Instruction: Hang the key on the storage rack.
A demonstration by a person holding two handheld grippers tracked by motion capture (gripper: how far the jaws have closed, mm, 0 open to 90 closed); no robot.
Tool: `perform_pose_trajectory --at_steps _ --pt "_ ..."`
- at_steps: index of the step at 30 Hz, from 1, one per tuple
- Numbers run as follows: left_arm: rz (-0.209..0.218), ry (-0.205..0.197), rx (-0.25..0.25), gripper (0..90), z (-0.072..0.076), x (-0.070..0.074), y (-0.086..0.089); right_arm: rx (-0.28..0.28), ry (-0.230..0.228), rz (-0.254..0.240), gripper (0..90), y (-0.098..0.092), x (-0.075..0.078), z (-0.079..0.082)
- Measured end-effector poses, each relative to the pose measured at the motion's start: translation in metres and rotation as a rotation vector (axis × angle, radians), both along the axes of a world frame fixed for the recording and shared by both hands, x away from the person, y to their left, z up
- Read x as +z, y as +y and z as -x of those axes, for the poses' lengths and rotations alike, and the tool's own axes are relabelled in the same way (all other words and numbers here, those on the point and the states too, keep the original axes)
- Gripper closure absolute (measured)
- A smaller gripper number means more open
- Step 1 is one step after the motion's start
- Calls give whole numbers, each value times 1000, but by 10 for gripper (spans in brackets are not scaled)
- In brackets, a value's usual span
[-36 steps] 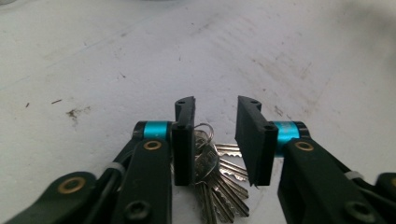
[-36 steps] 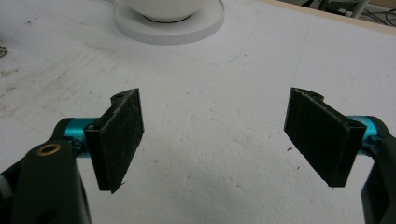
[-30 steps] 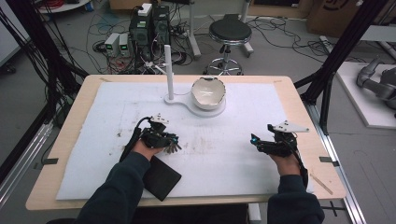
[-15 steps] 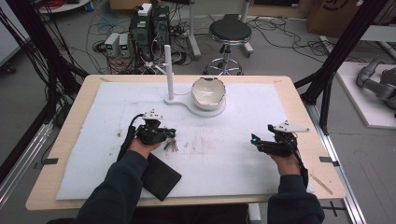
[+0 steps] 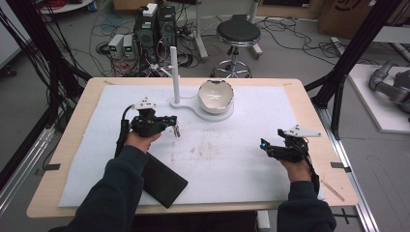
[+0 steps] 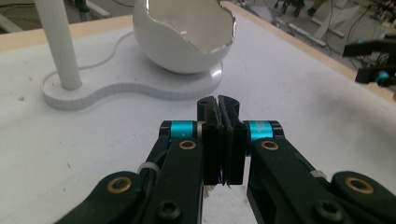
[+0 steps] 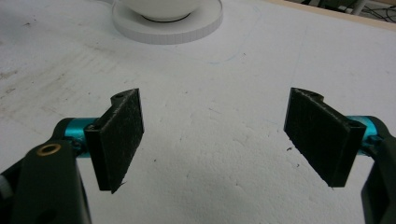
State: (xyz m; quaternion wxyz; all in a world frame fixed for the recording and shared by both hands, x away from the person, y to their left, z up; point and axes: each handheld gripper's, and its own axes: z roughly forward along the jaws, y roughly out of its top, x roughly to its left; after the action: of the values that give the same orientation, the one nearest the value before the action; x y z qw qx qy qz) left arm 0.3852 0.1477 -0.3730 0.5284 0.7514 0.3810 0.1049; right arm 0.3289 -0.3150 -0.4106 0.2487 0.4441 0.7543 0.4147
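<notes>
My left gripper (image 5: 175, 123) hovers above the white mat, left of centre, its jaws pressed together. A small dark dangling bunch (image 5: 177, 130), perhaps keys, hangs from its tip. In the left gripper view the pads (image 6: 218, 105) meet with only a thin sliver between them, pointing at a white eggshell-shaped bowl (image 6: 184, 35) and a white post (image 6: 58, 44) on one shared base. That bowl (image 5: 215, 95) and post (image 5: 175, 72) stand at the mat's far middle. My right gripper (image 5: 267, 145) rests low at the right, jaws wide apart (image 7: 215, 140) over bare mat.
A flat black pad (image 5: 162, 180) lies on the mat by the left forearm, near the front edge. The white mat (image 5: 241, 159) covers most of the wooden table (image 5: 309, 104). A stool and cabling stand on the floor beyond the far edge.
The left gripper has risen and moved toward the stand, lifting the dark bunch off the mat. The right gripper has stayed where it was.
</notes>
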Motion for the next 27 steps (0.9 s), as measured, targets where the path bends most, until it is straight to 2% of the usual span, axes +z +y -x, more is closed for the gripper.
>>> perform_pose_trajectory --at_steps 3,4,8,9,11,13,14,15,18,22,27 --pt "16 -9 11 879 -5 7 3 2 -1 2 201 0 0 0" --pt "36 -17 21 879 -11 15 7 1 4 0 200 0 -1 -1" --pt "68 -40 40 879 -26 36 15 0 12 -5 201 -1 -2 -2" --pt "68 -40 40 879 -26 36 15 2 12 -1 200 -1 -3 -3" --pt "91 -54 48 879 -39 50 20 2 11 -2 201 -2 -4 -4" --pt "99 -59 45 879 -48 58 22 2 18 -5 200 -2 -4 -5" --pt "99 -59 45 879 -48 58 22 4 14 -4 201 -2 -5 -6" --pt "115 -68 39 879 -55 66 24 3 20 -5 200 -2 -5 -6" --pt "131 -81 25 880 -66 77 25 2 23 -7 201 -3 -6 -8" --pt "145 -80 6 880 -82 88 25 4 29 -8 200 -3 -7 -9" --pt "157 -74 -12 879 -99 93 26 7 28 -10 201 -2 -7 -9"
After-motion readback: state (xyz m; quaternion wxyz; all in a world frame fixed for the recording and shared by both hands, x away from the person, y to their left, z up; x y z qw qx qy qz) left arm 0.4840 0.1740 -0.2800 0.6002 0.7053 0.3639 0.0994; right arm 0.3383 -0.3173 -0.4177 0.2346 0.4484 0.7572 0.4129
